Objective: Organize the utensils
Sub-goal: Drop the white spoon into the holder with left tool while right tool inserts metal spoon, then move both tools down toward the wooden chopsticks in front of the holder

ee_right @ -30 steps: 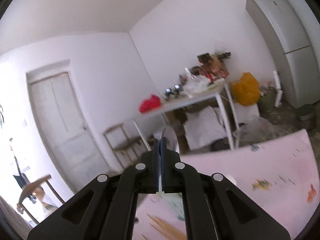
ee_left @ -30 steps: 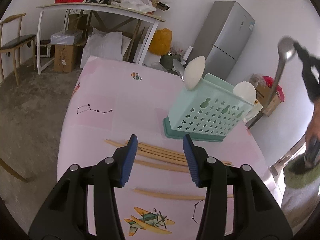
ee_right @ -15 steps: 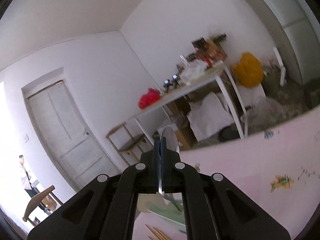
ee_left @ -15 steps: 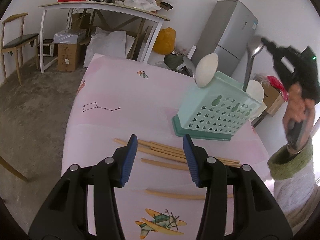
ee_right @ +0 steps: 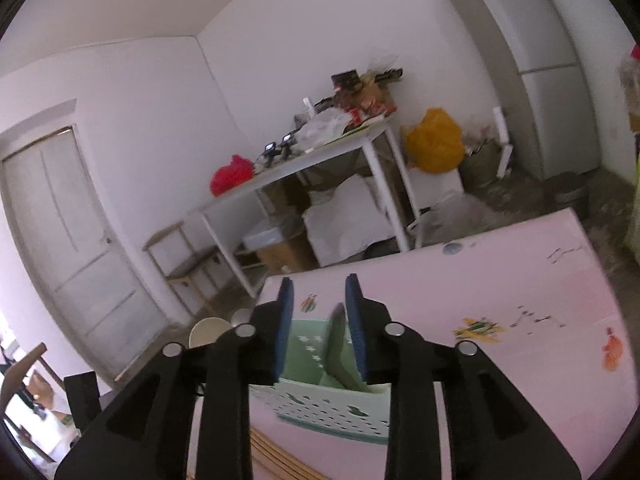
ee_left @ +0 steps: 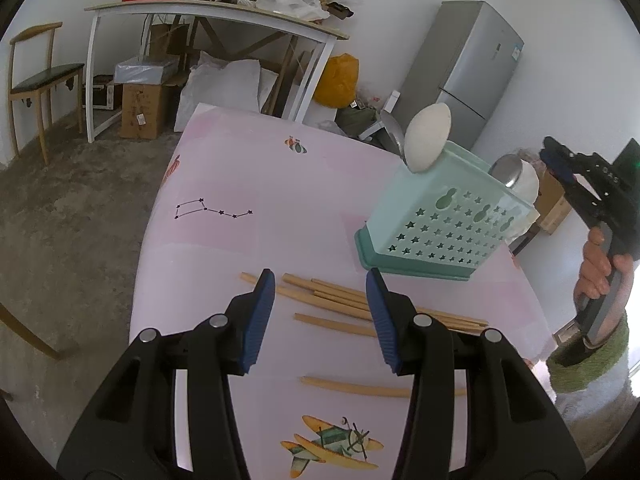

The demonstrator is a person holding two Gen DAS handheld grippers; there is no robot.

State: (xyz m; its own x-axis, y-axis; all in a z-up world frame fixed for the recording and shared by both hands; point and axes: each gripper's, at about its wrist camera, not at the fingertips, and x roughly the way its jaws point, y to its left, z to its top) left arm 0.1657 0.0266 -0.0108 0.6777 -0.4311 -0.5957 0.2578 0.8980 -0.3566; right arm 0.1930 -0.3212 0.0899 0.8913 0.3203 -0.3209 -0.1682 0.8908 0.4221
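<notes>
A mint-green utensil holder with star holes stands on the pink table. It holds two white spoons and metal spoons. Several wooden chopsticks lie loose in front of it. My left gripper hovers open just above the chopsticks, with nothing between its blue pads. My right gripper is over the holder and its jaws are opening. A metal spoon stands in the holder between them, close to the right pad, no longer clamped. From the left wrist view that spoon sits beside the right gripper.
A person's hand holds the right gripper's handle past the table's right edge. Beyond the far edge are a cluttered white side table, boxes and bags, a grey fridge and a wooden chair. One chopstick lies apart, nearer me.
The right gripper came down from high at the right with the metal spoon, lowered it into the holder, and its shut jaws have parted. The left gripper stayed open over the chopsticks.
</notes>
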